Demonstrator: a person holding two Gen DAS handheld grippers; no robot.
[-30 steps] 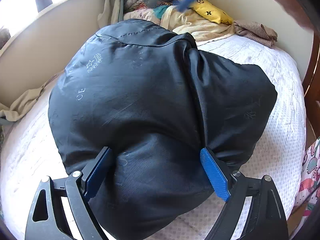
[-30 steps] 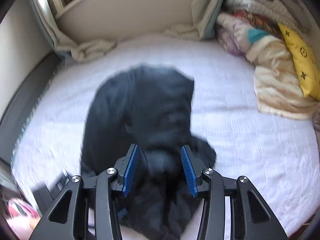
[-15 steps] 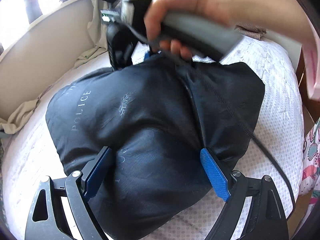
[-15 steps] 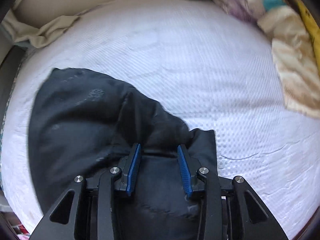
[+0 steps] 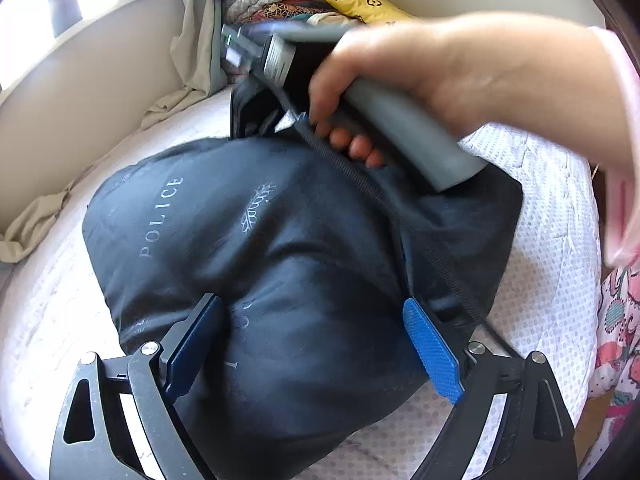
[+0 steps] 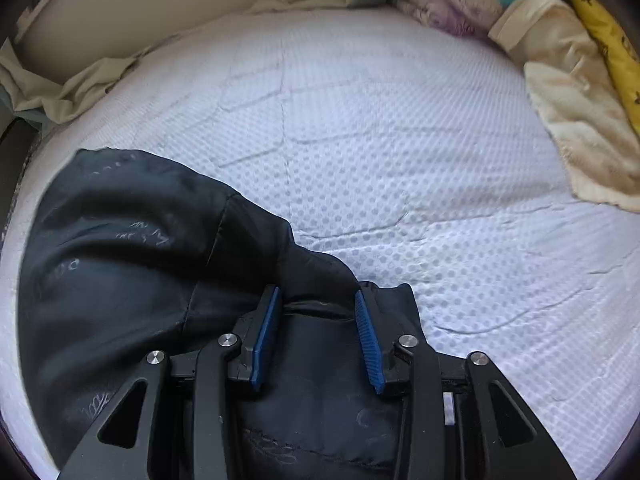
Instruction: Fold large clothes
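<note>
So, black jacket [image 5: 280,264] fills the middle of the left wrist view, bunched in a puffy mound on the white mattress [image 5: 560,240]; in the right wrist view it sits lower left with bare mattress across the rest. I judge it soft, padded and light for its bulk, with a slick shell that will slide on itself and spring back out of a fold. Thin edges or seams look like the best hold, not the fat middle, where the fabric would just squeeze out.

Left gripper [image 5: 316,344]: fingers spread wide, straddling the near bulge of the jacket, tilted steeply down at it. Pads sit against the sides of the bulge, but I can't tell whether they truly pinch it or just rest there.

Right gripper [image 6: 320,340]: pointed steeply down at the lower centre of its own view, fingers fairly narrow with a ridge of jacket between them. Jaws are opening slightly right now; the fold looks gathered between the pads, though how firm the contact is I can't confirm.

From the left view, the person's hand [image 5: 420,80] wraps the grey handle [image 5: 408,136] of the right gripper at upper right, over the far edge of the jacket, cable [image 5: 400,216] trailing across the fabric.
</note>
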